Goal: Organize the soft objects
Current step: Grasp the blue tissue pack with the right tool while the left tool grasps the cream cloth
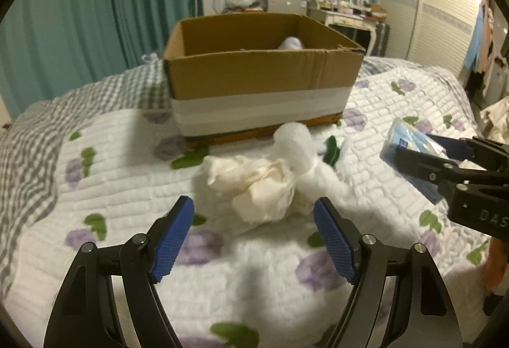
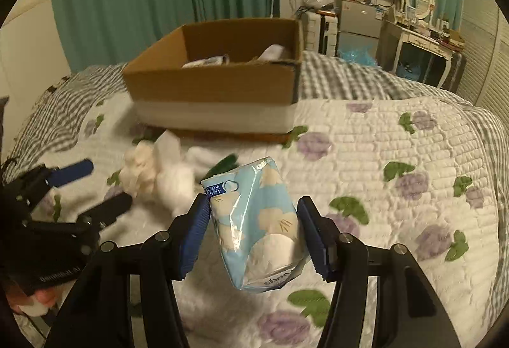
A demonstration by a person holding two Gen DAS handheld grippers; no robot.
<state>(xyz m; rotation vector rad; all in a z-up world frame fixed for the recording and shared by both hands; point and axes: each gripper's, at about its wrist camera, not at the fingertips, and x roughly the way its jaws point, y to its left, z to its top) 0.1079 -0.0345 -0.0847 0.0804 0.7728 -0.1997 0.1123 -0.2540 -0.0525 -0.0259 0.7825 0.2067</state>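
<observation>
Right hand-held gripper [image 2: 254,230] clamped the tissue pack [image 2: 254,227], low centre of frame; left hand-held gripper [image 1: 254,240] gaped wide before the cloth [image 1: 254,185]. Next, likely: carry pack to box [image 2: 216,84].

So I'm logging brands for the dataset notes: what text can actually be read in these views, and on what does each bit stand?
"DAS", cut off at the frame edge: on the right gripper body, left wrist view.
"4" beside small unreadable characters: dark label on the blue tissue pack.
Upside-down print at the pack's lower end: blurred, not readable.
Pale lettering on the left gripper body, right wrist view: too blurred to read.
</observation>
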